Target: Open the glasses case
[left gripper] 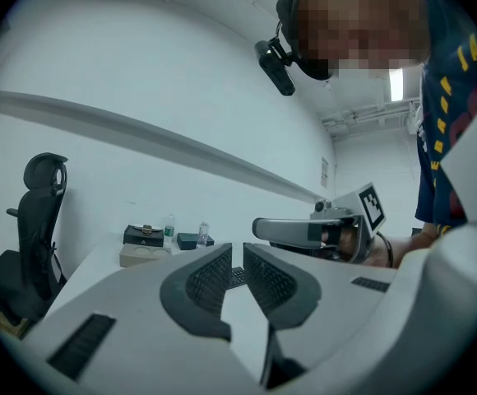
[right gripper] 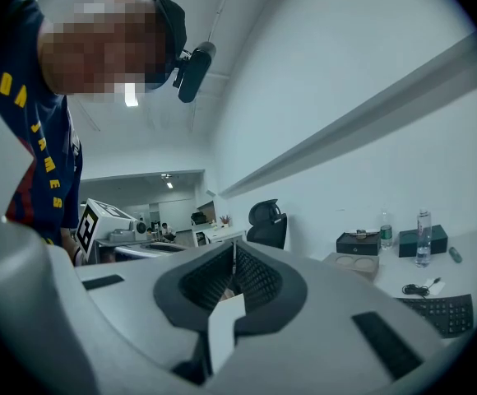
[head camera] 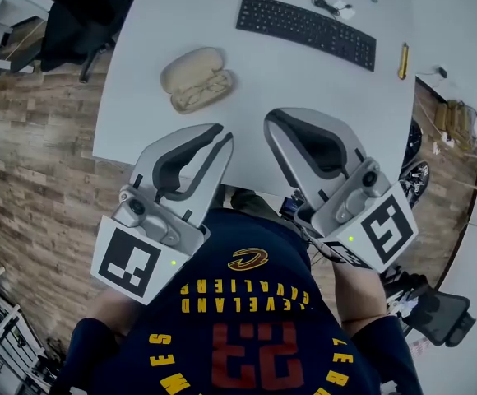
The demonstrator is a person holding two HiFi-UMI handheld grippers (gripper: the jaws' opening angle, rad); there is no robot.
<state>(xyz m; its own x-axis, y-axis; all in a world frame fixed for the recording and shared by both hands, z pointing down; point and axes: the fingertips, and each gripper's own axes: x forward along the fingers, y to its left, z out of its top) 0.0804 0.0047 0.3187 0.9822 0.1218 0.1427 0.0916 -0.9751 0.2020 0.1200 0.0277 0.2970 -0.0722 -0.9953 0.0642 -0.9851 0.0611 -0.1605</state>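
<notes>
The beige glasses case (head camera: 196,78) lies open on the white table (head camera: 140,130), with a pair of glasses in its nearer half. It shows small and far off in the left gripper view (left gripper: 144,256) and in the right gripper view (right gripper: 355,265). Both grippers hang level over the table's near edge, well short of the case. My left gripper (head camera: 222,132) (left gripper: 237,249) has a narrow gap between its jaws and nothing in it. My right gripper (head camera: 271,120) (right gripper: 233,249) is shut, tips together, empty. Neither touches the case.
A black keyboard (head camera: 307,30) lies at the far right of the table, with a yellow tool (head camera: 403,60) beside it and a cable (head camera: 333,6) behind. A black chair (head camera: 78,11) stands at the far left. Bottles (right gripper: 422,237) and dark boxes (right gripper: 358,243) stand at the back.
</notes>
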